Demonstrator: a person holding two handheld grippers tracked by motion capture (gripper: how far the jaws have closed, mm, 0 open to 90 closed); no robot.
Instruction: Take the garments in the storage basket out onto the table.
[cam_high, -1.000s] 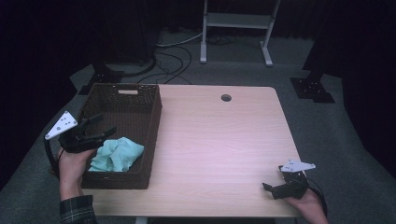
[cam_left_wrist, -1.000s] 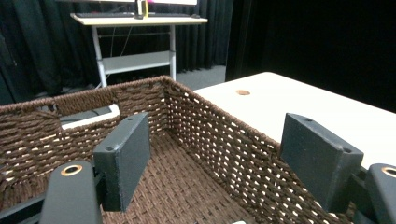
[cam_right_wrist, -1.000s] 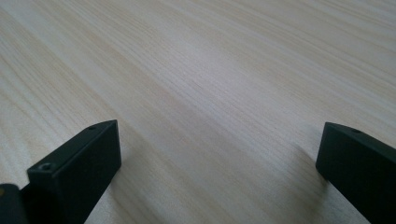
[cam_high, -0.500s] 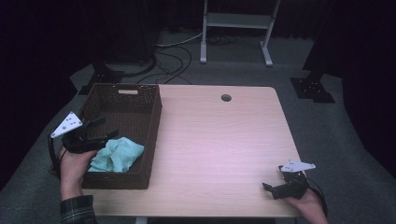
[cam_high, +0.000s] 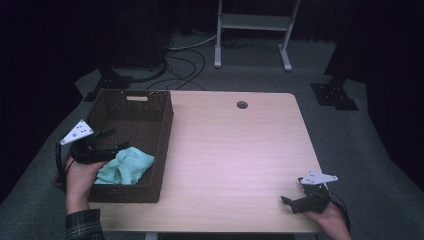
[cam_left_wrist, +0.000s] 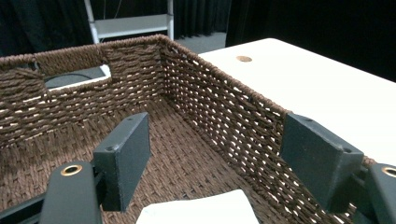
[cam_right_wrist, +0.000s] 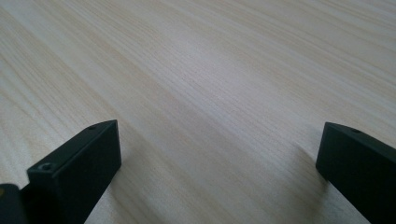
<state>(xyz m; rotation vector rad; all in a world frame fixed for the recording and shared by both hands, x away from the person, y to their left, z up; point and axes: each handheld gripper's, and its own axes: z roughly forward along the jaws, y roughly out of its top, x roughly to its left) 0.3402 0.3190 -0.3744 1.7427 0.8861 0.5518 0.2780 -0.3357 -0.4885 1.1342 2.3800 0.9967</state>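
A dark brown wicker basket (cam_high: 155, 150) stands on the left part of the light wooden table (cam_high: 235, 150). A crumpled teal cloth (cam_high: 125, 167) lies in its near end. My left gripper (cam_high: 116, 140) hovers over the basket's near left side, just above the cloth, open with nothing between its pads. In the left gripper view the gripper (cam_left_wrist: 217, 126) looks along the basket's woven inner wall (cam_left_wrist: 224, 116), and a pale corner of the cloth (cam_left_wrist: 196, 212) lies below the jaws. My right gripper (cam_high: 290, 202) rests low at the table's near right corner, open (cam_right_wrist: 219, 140) over bare wood.
A round cable hole (cam_high: 242, 105) sits near the table's far edge. The basket has a handle slot (cam_high: 137, 98) in its far wall. Beyond the table are a white metal stand (cam_high: 252, 30), cables (cam_high: 185, 60) on the floor and black stand bases (cam_high: 332, 95).
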